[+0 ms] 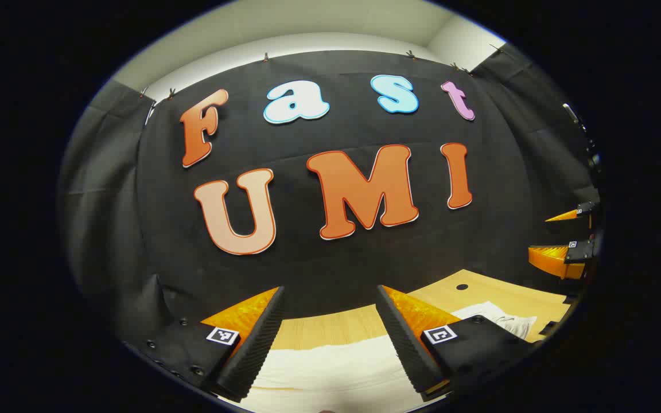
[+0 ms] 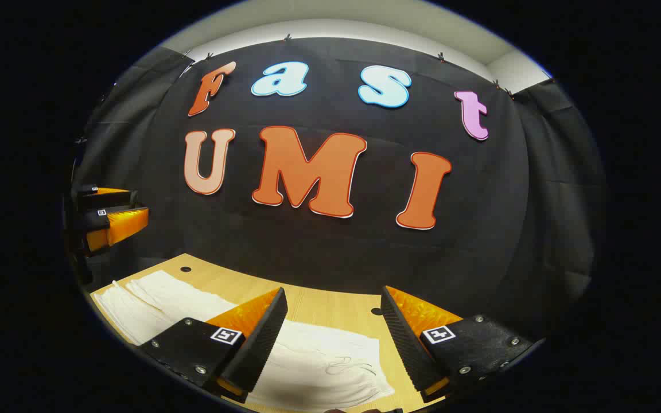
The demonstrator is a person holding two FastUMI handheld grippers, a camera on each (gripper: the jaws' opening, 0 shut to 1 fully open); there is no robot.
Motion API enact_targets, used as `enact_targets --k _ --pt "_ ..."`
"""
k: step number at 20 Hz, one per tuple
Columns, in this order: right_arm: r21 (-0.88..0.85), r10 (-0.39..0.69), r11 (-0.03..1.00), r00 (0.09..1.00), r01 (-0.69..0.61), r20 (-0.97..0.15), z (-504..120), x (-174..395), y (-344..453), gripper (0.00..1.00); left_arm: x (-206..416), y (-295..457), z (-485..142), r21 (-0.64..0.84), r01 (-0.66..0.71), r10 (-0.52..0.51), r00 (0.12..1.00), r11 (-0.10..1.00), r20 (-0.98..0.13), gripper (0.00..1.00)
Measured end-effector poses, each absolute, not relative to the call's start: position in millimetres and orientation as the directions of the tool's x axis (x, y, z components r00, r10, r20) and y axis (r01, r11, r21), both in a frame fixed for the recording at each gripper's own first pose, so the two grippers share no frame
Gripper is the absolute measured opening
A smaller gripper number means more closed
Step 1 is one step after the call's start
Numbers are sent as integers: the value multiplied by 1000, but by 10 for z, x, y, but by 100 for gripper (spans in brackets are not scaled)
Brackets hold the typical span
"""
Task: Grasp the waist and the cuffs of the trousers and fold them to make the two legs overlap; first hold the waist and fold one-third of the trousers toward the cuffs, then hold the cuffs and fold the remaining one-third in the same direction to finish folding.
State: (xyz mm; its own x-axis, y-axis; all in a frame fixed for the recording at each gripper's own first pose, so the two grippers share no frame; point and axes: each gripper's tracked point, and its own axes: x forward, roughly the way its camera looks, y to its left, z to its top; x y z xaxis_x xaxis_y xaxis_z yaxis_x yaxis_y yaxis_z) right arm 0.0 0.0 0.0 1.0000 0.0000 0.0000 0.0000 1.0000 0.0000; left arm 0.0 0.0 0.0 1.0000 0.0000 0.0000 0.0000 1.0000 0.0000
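A pale wooden desk (image 2: 330, 307) stands against a black cloth booth wall (image 2: 319, 246), with a strip of light-coloured room wall above the cloth.

In the left gripper view, the left gripper (image 1: 330, 327) hangs above the desk with its two fingers spread wide apart and nothing between them. Below and between the fingers lie the white trousers (image 1: 330, 367), spread flat on the desk near its front edge. The cloth runs on toward the right, where a crumpled end shows just past the right finger. A small dark hole (image 1: 462, 286) sits in the desktop near the back edge. At the far right of this view the right gripper (image 1: 560, 238) is seen from the side, raised above the desk, its fingers apart.

In the right gripper view, the left gripper (image 2: 127, 207) shows at the far left, raised off the desk with its fingers parted. The trousers (image 2: 193, 301) stretch from the desk's left end to beneath the right gripper (image 2: 330, 330), lying flat with faint wrinkles. This gripper's fingers are spread wide and grip nothing; the cloth lies under them, apart from them. Two small dark holes mark the desktop, one near the back left (image 2: 185, 268), one between the fingers (image 2: 376, 311).
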Motion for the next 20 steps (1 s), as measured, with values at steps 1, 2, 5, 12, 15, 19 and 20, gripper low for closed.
enact_targets --k 1,2,5,12,15,19,20 --pt "-2 9 1000 1000 -9 0 2 14 9 98 -2 14 23 9 2 -2 1000 1000 7 100" --pt "-3 12 1000 1000 -12 3 22 20 15 99 5 33 46 11 1 -1 1000 1000 10 100" --pt "-7 32 999 999 -32 11 55 57 55 99 13 109 61 15 0 0 1000 1000 11 100" --pt "-4 43 999 998 -44 -37 -43 229 147 99 125 362 100 64 -26 25 1000 998 19 100" --pt "14 49 999 997 -48 -53 -71 307 207 98 137 454 65 91 -48 46 999 995 24 100" --pt "-13 18 1000 993 -20 -120 -285 427 171 98 117 655 -278 69 -104 107 993 992 -44 99" --pt "-14 14 1000 989 -16 -145 -372 437 169 99 94 712 -350 64 -114 118 991 991 -60 100"
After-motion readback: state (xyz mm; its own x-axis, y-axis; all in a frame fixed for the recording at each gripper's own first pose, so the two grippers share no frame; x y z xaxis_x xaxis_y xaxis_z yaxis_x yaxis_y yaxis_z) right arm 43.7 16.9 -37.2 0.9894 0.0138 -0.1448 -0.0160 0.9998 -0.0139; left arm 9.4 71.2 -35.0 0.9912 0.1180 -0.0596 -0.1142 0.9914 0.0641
